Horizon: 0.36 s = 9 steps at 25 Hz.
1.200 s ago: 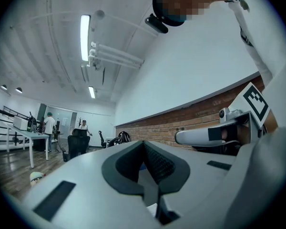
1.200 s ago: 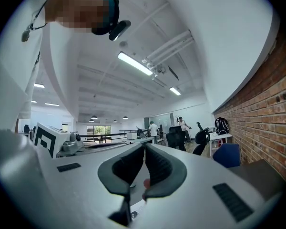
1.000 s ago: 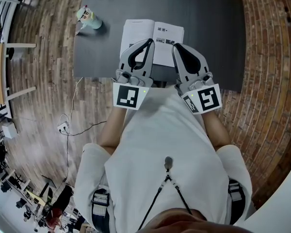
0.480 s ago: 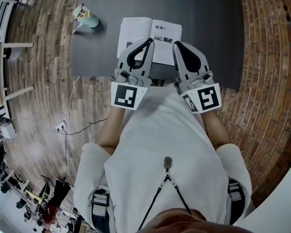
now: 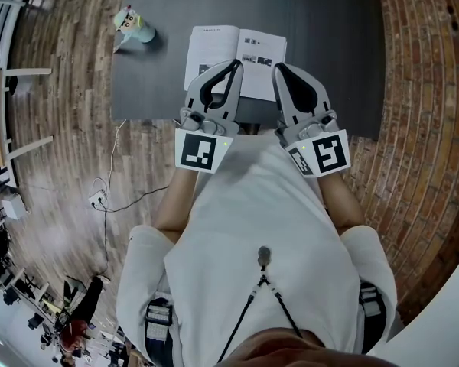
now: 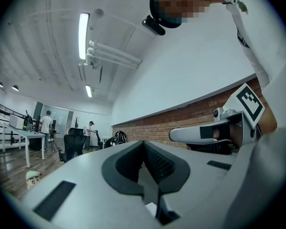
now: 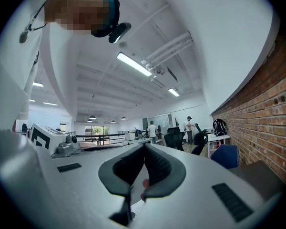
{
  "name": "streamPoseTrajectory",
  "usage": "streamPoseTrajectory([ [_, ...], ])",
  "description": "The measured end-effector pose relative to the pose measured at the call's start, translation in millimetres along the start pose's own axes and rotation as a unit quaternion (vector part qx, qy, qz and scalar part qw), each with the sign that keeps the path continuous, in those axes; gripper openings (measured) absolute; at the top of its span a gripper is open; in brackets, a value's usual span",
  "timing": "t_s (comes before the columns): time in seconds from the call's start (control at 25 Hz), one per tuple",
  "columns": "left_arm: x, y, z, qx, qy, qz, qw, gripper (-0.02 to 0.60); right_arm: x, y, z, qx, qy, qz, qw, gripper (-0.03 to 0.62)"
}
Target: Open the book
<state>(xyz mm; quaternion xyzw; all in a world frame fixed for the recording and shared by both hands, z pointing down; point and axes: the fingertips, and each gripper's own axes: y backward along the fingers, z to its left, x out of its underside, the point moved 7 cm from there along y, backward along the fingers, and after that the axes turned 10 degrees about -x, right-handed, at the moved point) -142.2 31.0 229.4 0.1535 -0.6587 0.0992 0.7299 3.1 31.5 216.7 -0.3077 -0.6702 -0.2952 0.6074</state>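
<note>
The book (image 5: 237,52) lies open on the dark table (image 5: 329,44), its white pages facing up. My left gripper (image 5: 237,64) hangs level over the book's near left page, jaws shut with nothing between them. My right gripper (image 5: 278,67) hovers beside it over the near right page, also shut and empty. In the left gripper view the shut jaws (image 6: 144,144) point out across the room, with a sliver of white page (image 6: 152,208) below them. The right gripper view shows its jaws (image 7: 144,147) closed the same way.
A small toy figure (image 5: 130,23) stands at the table's far left corner. Wooden floor lies to the left and a brick wall (image 5: 421,90) to the right. Office chairs, desks and people show far off in both gripper views.
Both grippers hold their places over the open book. Only the head view has shifted slightly.
</note>
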Motion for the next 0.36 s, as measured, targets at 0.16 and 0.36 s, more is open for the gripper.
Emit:
streamPoseTrajectory([
  [0.16,0.2,2.7,0.8,-0.001,-0.001,0.002,1.0,0.021,0.2,0.1,2.6,-0.002,0.0,0.0,1.0,0.035],
  [0.36,1.5,4.7,0.9,0.002,-0.003,-0.001,1.0,0.021,1.6,0.7,4.6,-0.002,0.001,-0.002,1.0,0.035],
])
